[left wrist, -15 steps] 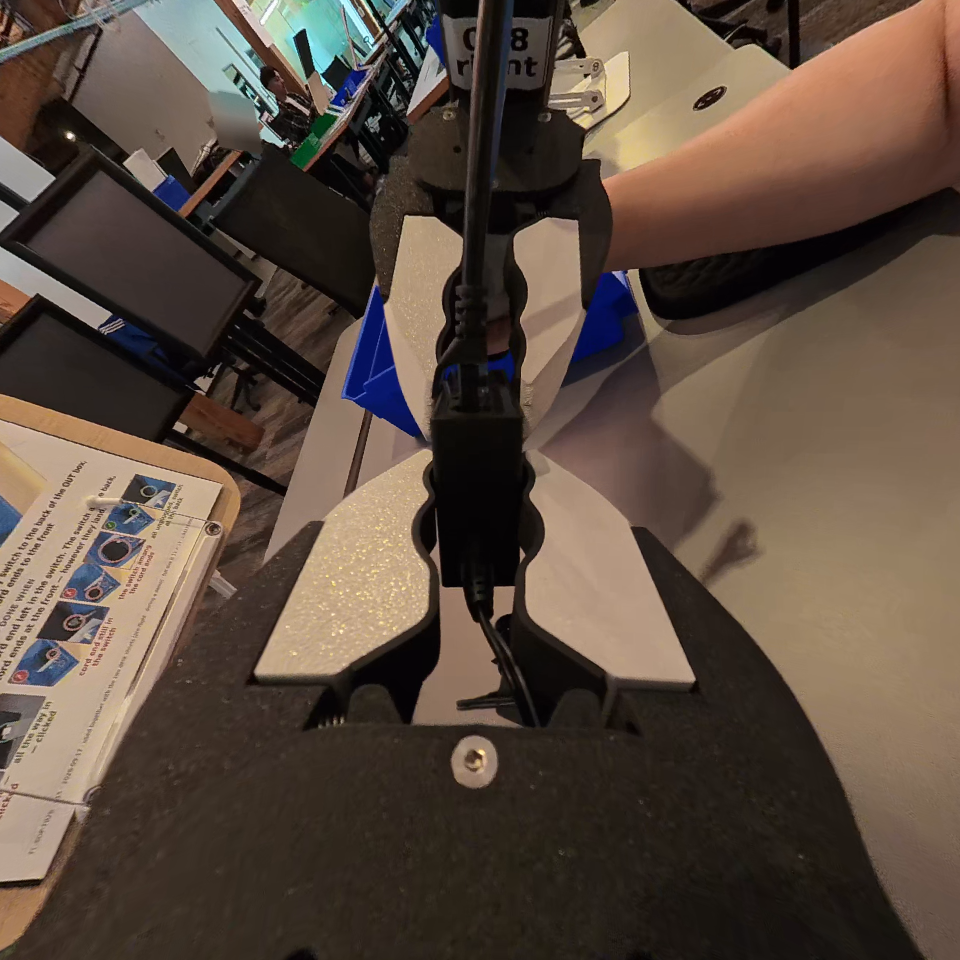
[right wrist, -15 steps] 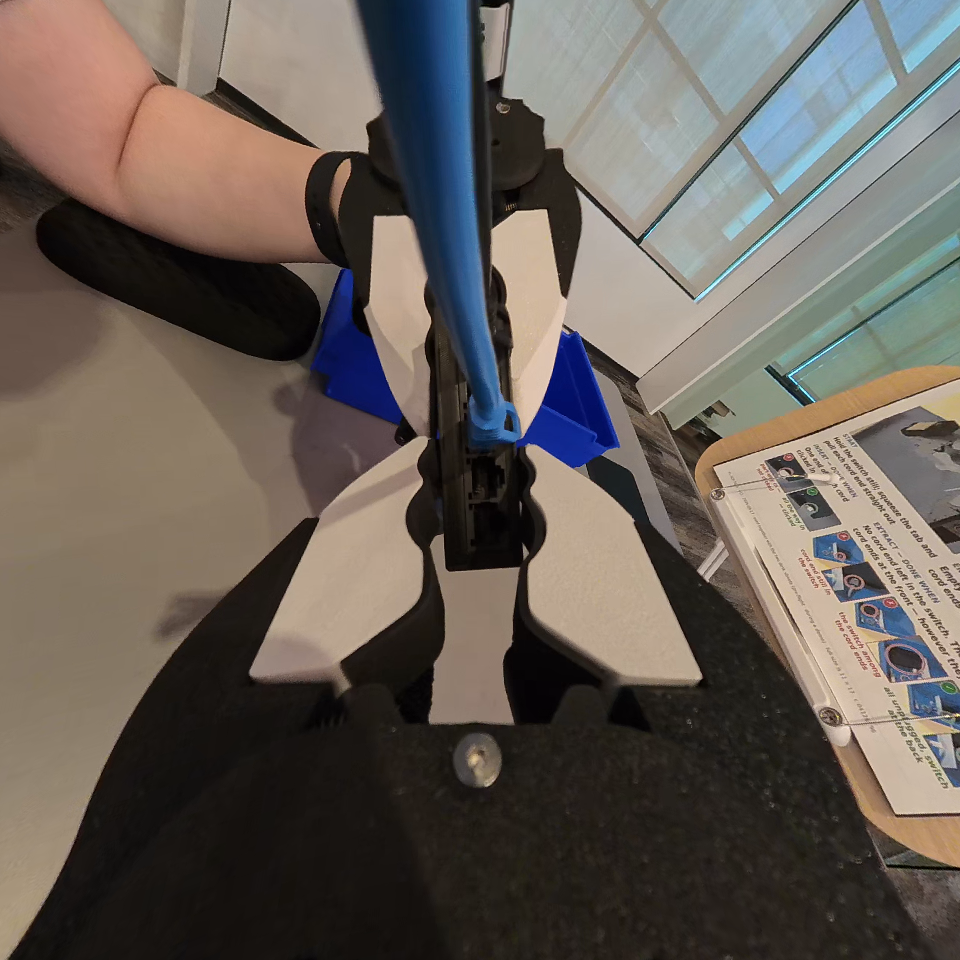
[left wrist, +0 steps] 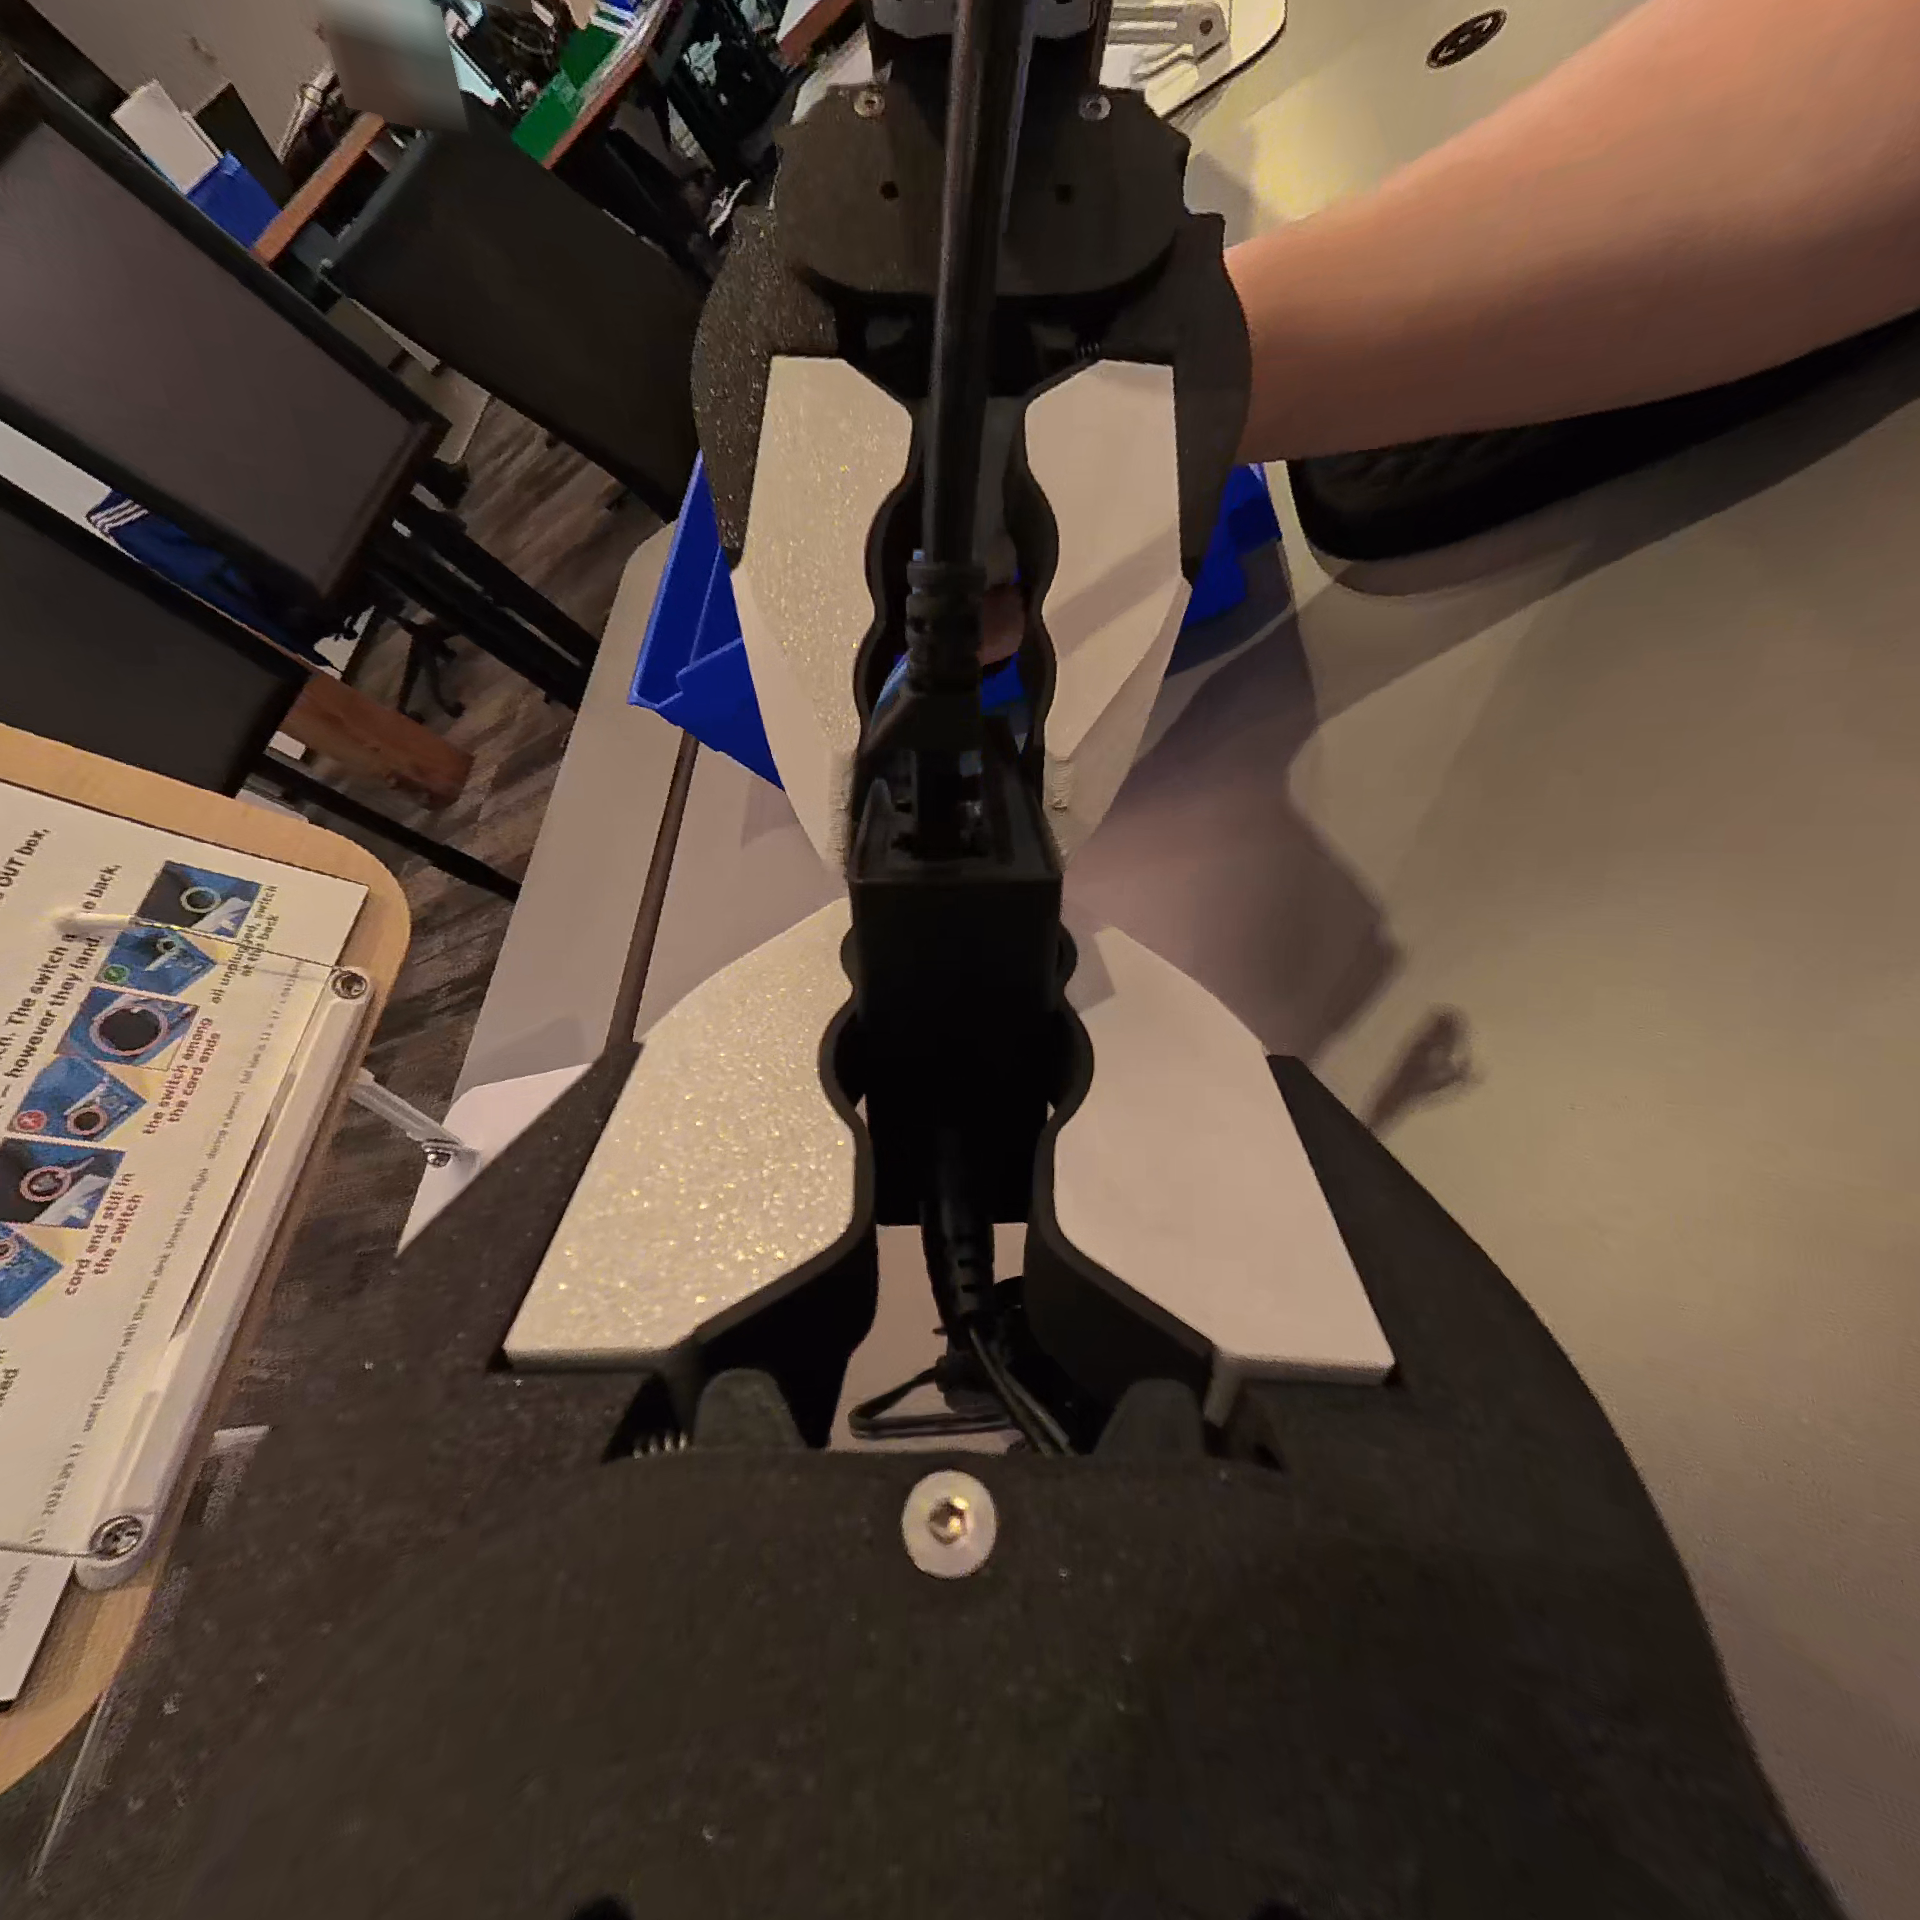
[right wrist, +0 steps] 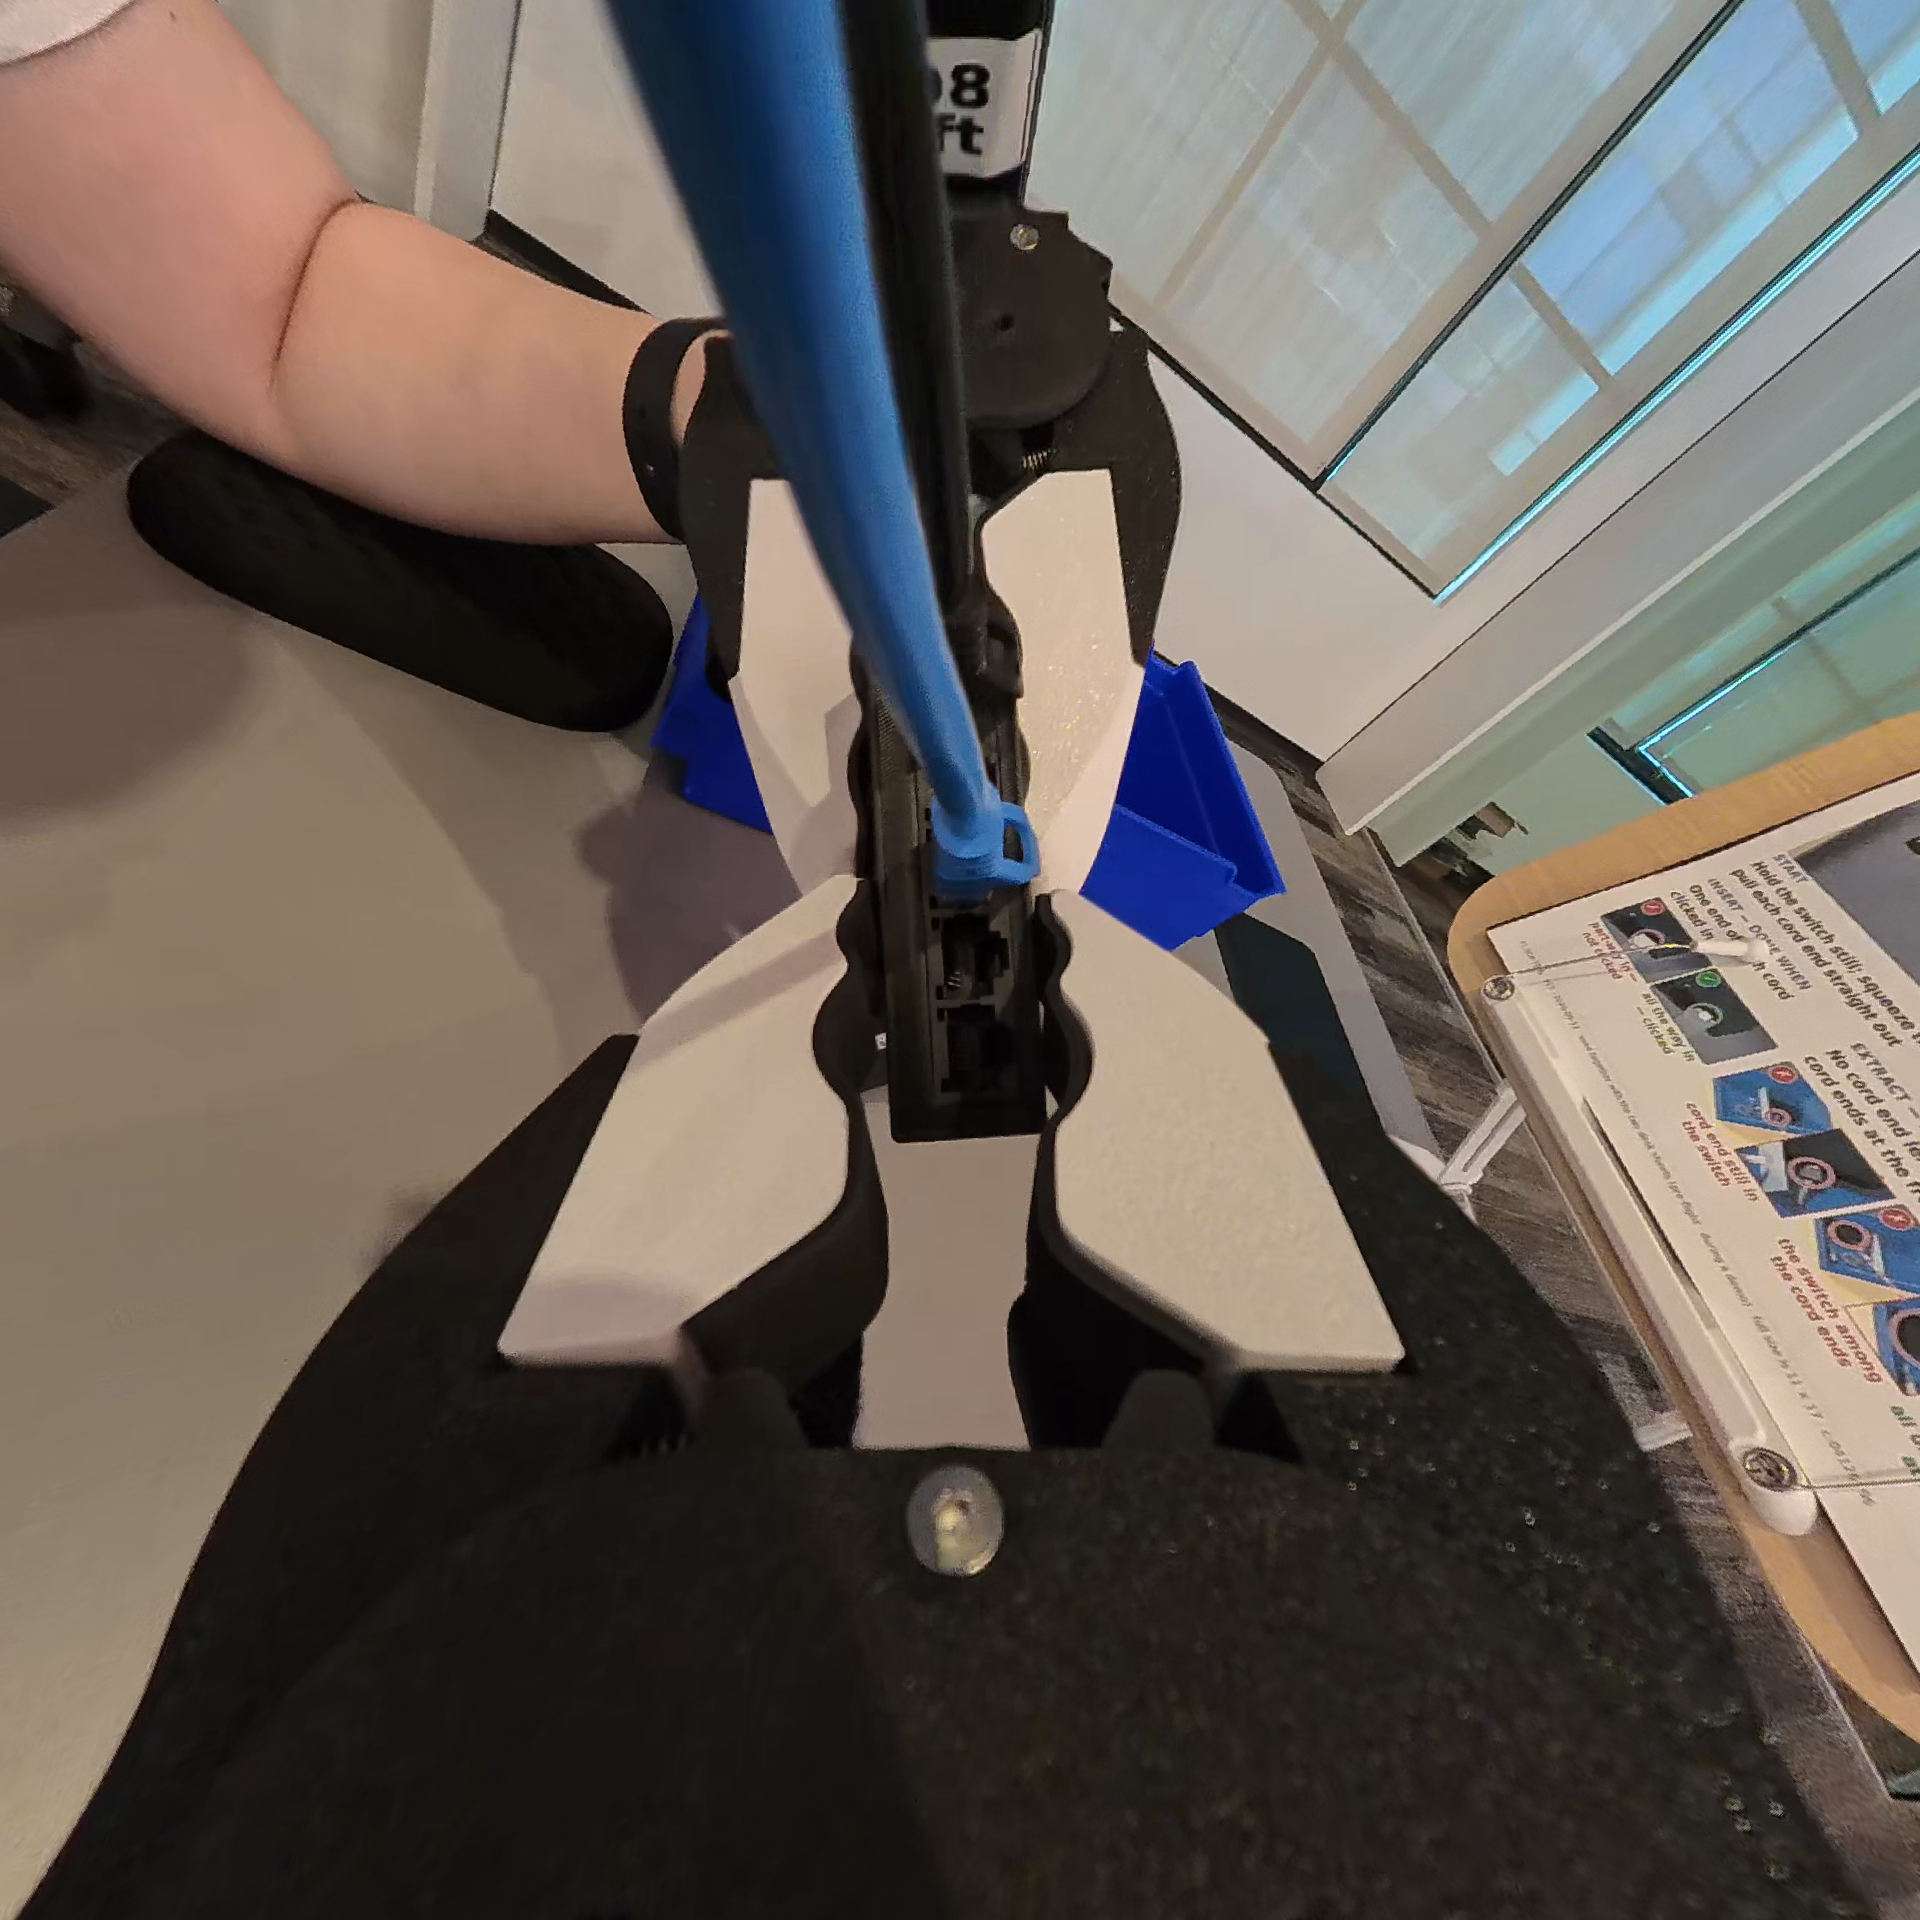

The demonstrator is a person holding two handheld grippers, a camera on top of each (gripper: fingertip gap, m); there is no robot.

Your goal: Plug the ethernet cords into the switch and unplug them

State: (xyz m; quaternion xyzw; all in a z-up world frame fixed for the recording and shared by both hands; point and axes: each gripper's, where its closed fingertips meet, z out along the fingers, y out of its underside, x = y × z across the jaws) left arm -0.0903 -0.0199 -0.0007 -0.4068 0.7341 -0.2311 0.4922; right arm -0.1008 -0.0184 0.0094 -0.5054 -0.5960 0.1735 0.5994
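Left wrist view first: nearest to us, our left gripper (left wrist: 954, 914) is clenched on the black switch (left wrist: 951, 997), its two white fingers (left wrist: 717, 1143) pressed against the switch's flanks. A thin black cord (left wrist: 966, 1299) leaves the near end of the switch and drops back toward the gripper's body. From the far end of the switch a thicker black cord (left wrist: 961, 312) runs up and away. Beyond the switch our right gripper (left wrist: 951, 727) faces us, its fingers closed on the switch's other end, with a forearm (left wrist: 1558, 260) behind it. A blue bin (left wrist: 696, 665) sits on the grey table (left wrist: 1558, 935) just behind the switch. Left of the switch lies an instruction sheet (left wrist: 156, 1091) on a wooden board, and farther off stand dark monitors (left wrist: 177, 364).

From the right wrist view, our right gripper (right wrist: 951, 904) grips the same switch (right wrist: 971, 1049), pads tight on both narrow sides, so that the row of ports faces the camera. A blue cord (right wrist: 821, 416) is plugged into the port just past our fingertips; the two ports nearer to us are bare. Past the switch the left gripper (right wrist: 925, 727) holds the opposite end. The blue bin (right wrist: 1184, 831) shows behind and to the right of the switch, the instruction sheet (right wrist: 1714, 1143) farther right, and a window (right wrist: 1455, 260) beyond.
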